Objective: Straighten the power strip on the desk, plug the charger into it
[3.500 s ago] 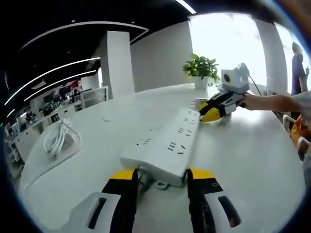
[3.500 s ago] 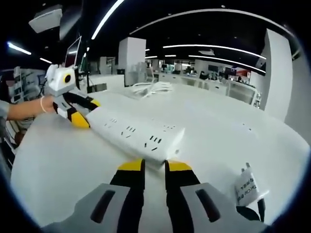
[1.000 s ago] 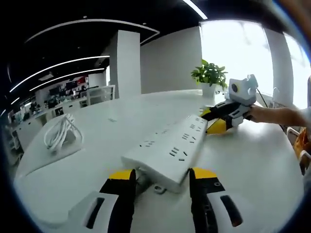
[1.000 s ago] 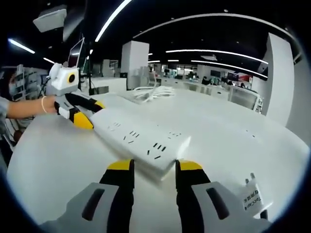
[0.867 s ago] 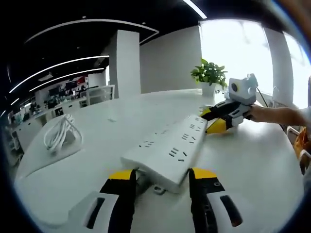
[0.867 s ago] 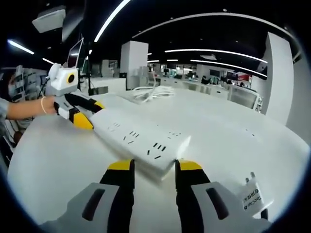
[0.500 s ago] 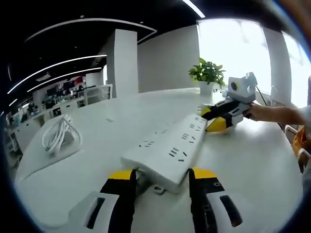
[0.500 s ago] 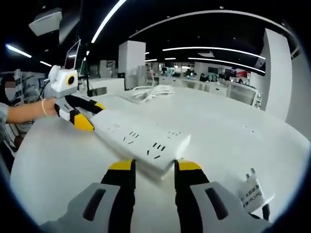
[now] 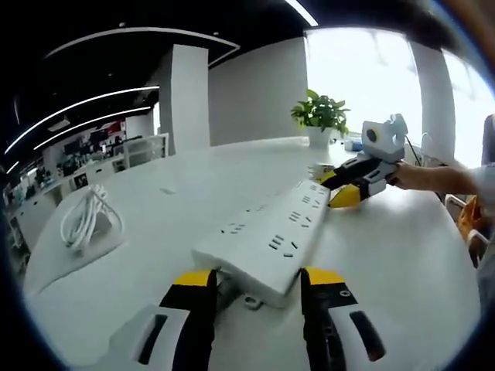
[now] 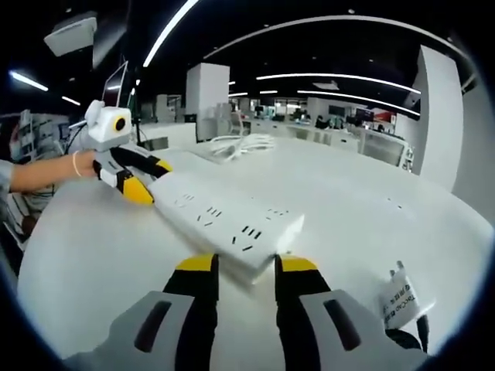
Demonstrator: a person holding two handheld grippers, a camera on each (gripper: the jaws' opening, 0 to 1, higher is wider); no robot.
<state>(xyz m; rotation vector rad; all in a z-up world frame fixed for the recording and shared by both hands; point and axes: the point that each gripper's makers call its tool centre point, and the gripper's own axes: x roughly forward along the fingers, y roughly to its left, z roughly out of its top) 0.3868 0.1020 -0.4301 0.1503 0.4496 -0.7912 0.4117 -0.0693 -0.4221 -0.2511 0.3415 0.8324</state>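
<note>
A long white power strip [image 9: 267, 232] lies on the white desk [image 9: 402, 255]. Its near end, where a cord comes out, sits between my left gripper's [image 9: 257, 280] yellow-tipped jaws, which press on its sides. In the right gripper view the strip [image 10: 224, 216] runs away to the left, and its near end is pinched by my right gripper [image 10: 247, 267]. The left gripper [image 10: 139, 179] shows there on the far end. The right gripper [image 9: 339, 185] is seen across the strip in the left gripper view. A white charger [image 10: 402, 297] with a printed label lies on the desk to the right.
A coil of white cable [image 9: 85, 220] rests on the desk's left side, also seen as the coil [image 10: 244, 143] behind the strip. A potted plant [image 9: 319, 116] stands at the far edge. A person's hand [image 9: 421, 174] and arm [image 10: 39, 174] hold the grippers.
3.5 s ago my right jaws were close together in front of the strip's end; they spread around it and have now narrowed onto it. The left gripper has kept its hold.
</note>
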